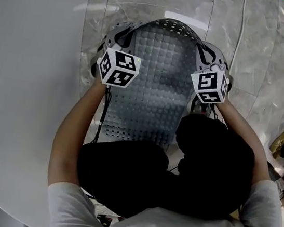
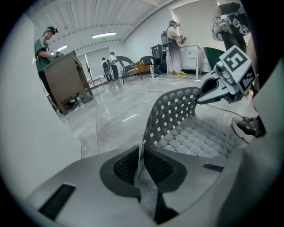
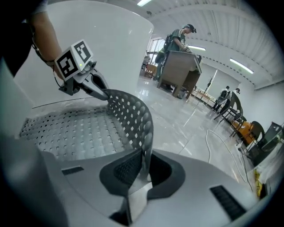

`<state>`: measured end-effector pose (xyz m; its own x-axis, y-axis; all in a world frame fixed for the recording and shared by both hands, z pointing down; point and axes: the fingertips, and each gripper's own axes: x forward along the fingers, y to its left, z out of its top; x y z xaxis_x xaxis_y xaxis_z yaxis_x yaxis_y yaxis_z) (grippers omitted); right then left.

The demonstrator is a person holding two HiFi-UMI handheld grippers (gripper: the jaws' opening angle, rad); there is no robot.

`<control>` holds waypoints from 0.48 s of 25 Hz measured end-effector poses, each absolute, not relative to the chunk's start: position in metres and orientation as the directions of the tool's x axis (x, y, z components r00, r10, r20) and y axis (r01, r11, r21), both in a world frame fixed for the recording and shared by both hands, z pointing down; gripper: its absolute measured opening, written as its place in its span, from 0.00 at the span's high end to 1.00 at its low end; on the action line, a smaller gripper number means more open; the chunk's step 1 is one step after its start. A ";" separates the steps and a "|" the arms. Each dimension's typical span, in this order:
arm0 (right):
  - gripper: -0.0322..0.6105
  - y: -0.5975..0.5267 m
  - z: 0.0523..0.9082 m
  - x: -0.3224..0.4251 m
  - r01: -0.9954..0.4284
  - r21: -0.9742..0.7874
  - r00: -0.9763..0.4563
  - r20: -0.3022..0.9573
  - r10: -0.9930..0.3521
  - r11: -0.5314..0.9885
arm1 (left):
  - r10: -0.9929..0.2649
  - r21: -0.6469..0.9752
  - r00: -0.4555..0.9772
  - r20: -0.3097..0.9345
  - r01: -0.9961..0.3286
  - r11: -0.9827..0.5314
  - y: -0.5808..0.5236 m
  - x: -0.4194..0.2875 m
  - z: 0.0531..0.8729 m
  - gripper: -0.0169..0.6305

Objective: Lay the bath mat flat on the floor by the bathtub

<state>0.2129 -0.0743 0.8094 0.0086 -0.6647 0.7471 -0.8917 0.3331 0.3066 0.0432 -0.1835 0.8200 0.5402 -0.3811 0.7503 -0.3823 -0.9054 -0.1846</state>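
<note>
Tub (image 1: 19, 93): white, curved wall, fills the left of the head view. Floor (image 1: 260, 59): grey polished stone, to the right of the tub.

Mat (image 1: 156, 86): grey, studded and perforated. It is on the floor just beside the tub wall, in front of the person's knees. We note that the near part lies flat, while the far edge is raised and bends in an arch between the two tongs.

Person: crouched, dark trousers, pale short sleeves, both forearms reaching over the mat.

Left tongs (image 2: 141, 164): nearly closed, with the pads pinching a thin fold of the mat's far corner on the tub side. The mat rises from the pads and curves away to the right.

Right tongs (image 3: 145, 166): also nearly closed, clamped on the opposite far corner. The mat edge stands upright between the pads. Each gripper view shows the other tongs biting the arch's far end.

Both tongs point steeply down at the floor, with their marker cubes facing up in the head view.

Cable (image 3: 222, 150): white, loose on the floor, well apart from the mat.

Background: several people stand far off, one at a brown cabinet (image 3: 179, 71).
</note>
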 end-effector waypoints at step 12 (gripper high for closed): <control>0.91 -0.083 0.837 0.222 -0.853 0.347 0.012 0.760 -0.650 0.390 | -0.417 -0.268 0.499 0.760 -0.344 -0.900 -0.220 0.060 0.834 0.92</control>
<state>0.2222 -0.0831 0.8372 0.0124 -0.6498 0.7600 -0.8529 0.3898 0.3472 0.0598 -0.2200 0.8337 0.4992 -0.4166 0.7598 -0.3436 -0.9001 -0.2677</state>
